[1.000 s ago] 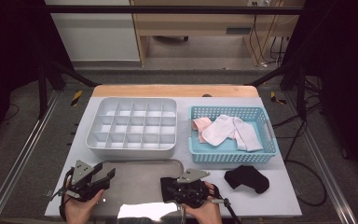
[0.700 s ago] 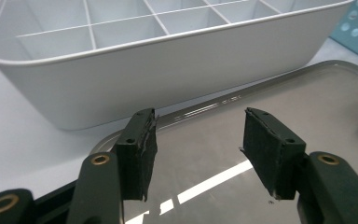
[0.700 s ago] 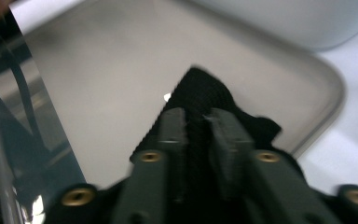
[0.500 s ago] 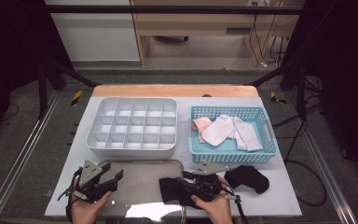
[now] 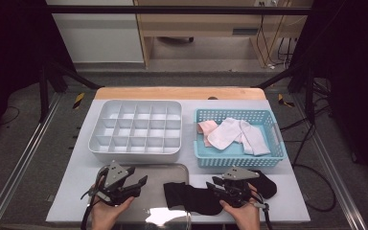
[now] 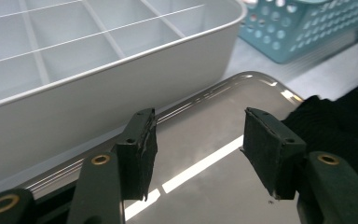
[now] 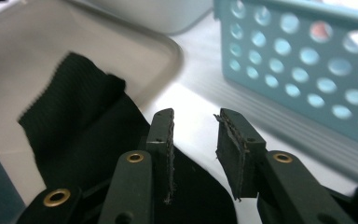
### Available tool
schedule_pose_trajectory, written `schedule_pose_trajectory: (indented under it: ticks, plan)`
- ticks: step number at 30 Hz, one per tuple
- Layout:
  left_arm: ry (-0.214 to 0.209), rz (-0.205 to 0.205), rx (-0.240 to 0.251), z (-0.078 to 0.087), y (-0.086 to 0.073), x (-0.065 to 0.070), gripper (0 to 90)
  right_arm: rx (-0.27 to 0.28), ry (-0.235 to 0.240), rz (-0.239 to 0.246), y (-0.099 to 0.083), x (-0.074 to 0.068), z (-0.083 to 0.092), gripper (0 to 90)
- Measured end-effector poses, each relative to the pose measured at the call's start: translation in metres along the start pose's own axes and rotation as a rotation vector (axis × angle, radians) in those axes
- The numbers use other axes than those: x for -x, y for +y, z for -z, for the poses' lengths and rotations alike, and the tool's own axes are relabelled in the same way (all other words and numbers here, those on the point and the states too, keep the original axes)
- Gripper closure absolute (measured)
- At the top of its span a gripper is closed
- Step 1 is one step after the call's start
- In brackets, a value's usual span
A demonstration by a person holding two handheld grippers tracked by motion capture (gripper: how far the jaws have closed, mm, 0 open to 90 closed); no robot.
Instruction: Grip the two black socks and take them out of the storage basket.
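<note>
The black sock (image 5: 199, 197) lies along the near edge, its left end draped onto the metal tray (image 5: 172, 170), its right end by the blue basket (image 5: 239, 160); the right gripper (image 5: 219, 187) hovers over its middle, jaws parted with nothing pinched; the left gripper (image 5: 141, 183) stands over the tray's left part, jaws spread wide and empty. I'd worry the sock's loose end snags the tray's raised rim and bunches if it's dragged; a shallow pinch on the soft knit could slip. Compared with a second ago, the sock has shifted left from beside the basket onto the tray; both grippers sit farther right; the right jaws have widened slightly.
</note>
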State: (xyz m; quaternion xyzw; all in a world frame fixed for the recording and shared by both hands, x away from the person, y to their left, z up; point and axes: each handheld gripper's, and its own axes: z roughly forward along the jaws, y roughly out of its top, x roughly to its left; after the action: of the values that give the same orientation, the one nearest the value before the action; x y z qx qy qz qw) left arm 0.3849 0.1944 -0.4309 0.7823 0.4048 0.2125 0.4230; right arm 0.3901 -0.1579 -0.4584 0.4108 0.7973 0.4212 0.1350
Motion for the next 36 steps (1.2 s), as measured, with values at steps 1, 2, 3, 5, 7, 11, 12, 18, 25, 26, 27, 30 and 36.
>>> schedule_pose_trajectory:
  ticks: [1, 2, 3, 5, 7, 11, 12, 18, 25, 26, 27, 30, 36]
  plan:
    - [-0.008, -0.010, -0.009, -0.003, 0.002, 0.005, 43.4, -0.006, -0.007, -0.003, -0.002, 0.001, 0.001, 65.9]
    - [-0.015, -0.019, -0.016, -0.007, 0.004, 0.011, 43.4, -0.015, -0.009, -0.003, -0.004, 0.002, 0.002, 65.6]
    - [-0.019, -0.026, -0.026, -0.009, 0.004, 0.015, 43.4, -0.029, -0.015, -0.003, -0.007, 0.002, 0.002, 65.5]
    - [-0.030, -0.037, -0.048, -0.016, 0.005, 0.023, 43.4, -0.044, -0.027, -0.004, -0.009, 0.003, 0.003, 65.4]
    - [-0.045, -0.050, -0.077, -0.026, 0.005, 0.032, 44.2, -0.059, -0.030, -0.005, -0.013, 0.005, 0.004, 65.4]
    - [-0.078, -0.053, -0.127, -0.041, 0.001, 0.044, 46.5, -0.085, -0.027, -0.020, -0.018, 0.006, 0.004, 67.1]
    - [-0.084, -0.053, -0.140, -0.044, -0.001, 0.046, 47.6, -0.100, -0.033, -0.020, -0.020, 0.006, 0.004, 69.1]
    - [-0.115, -0.035, -0.182, -0.052, -0.007, 0.049, 62.3, -0.136, -0.005, -0.019, -0.023, 0.007, 0.001, 85.7]
    - [-0.143, -0.034, -0.178, -0.054, -0.006, 0.046, 88.0, -0.082, -0.019, -0.025, -0.019, 0.011, 0.008, 87.7]
    - [-0.145, -0.033, -0.170, -0.053, -0.005, 0.046, 88.8, -0.067, -0.034, -0.031, -0.017, 0.013, 0.011, 87.8]
    - [-0.147, -0.034, -0.164, -0.051, -0.005, 0.045, 89.0, -0.053, -0.049, -0.030, -0.016, 0.014, 0.013, 87.8]
    - [-0.158, -0.033, -0.157, -0.049, -0.005, 0.046, 89.3, -0.009, -0.127, -0.034, -0.015, 0.018, 0.020, 87.7]
    - [-0.159, -0.056, -0.153, -0.049, -0.006, 0.049, 88.9, -0.029, -0.145, -0.045, -0.019, 0.022, 0.017, 83.0]
